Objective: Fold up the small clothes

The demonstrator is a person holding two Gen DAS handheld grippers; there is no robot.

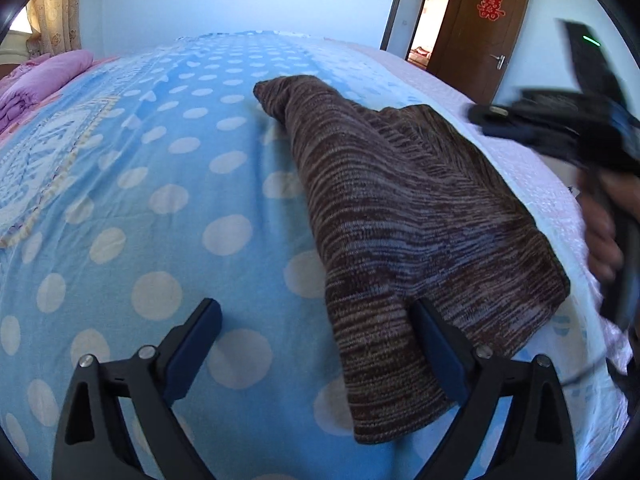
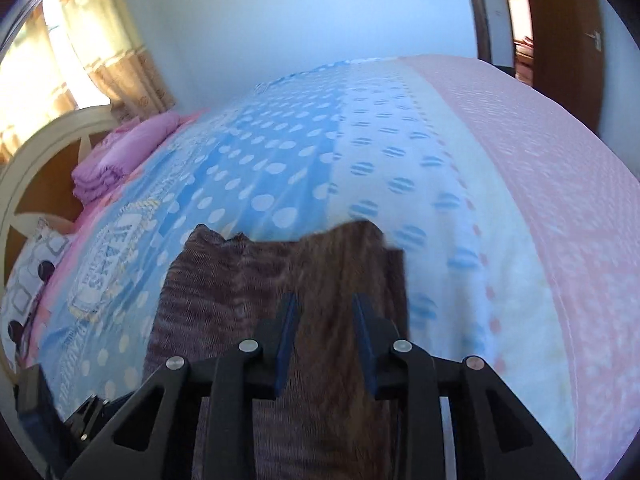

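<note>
A brown striped knit garment (image 1: 404, 216) lies folded over on the blue polka-dot bedspread (image 1: 168, 184). My left gripper (image 1: 316, 320) is open just above the bed, its right finger touching the garment's near edge and its left finger over bare bedspread. My right gripper (image 1: 496, 116) shows blurred at the right edge of the left wrist view, raised above the bed. In the right wrist view the right gripper (image 2: 326, 300) is open, jaws apart, hovering over the garment (image 2: 224, 300), with nothing between the fingers.
A folded pink quilt (image 1: 44, 80) and the white headboard (image 2: 44, 152) are at the bed's left end. A pink bed cover (image 2: 540, 160) lies to the right. An open brown door (image 1: 484, 36) stands behind the bed.
</note>
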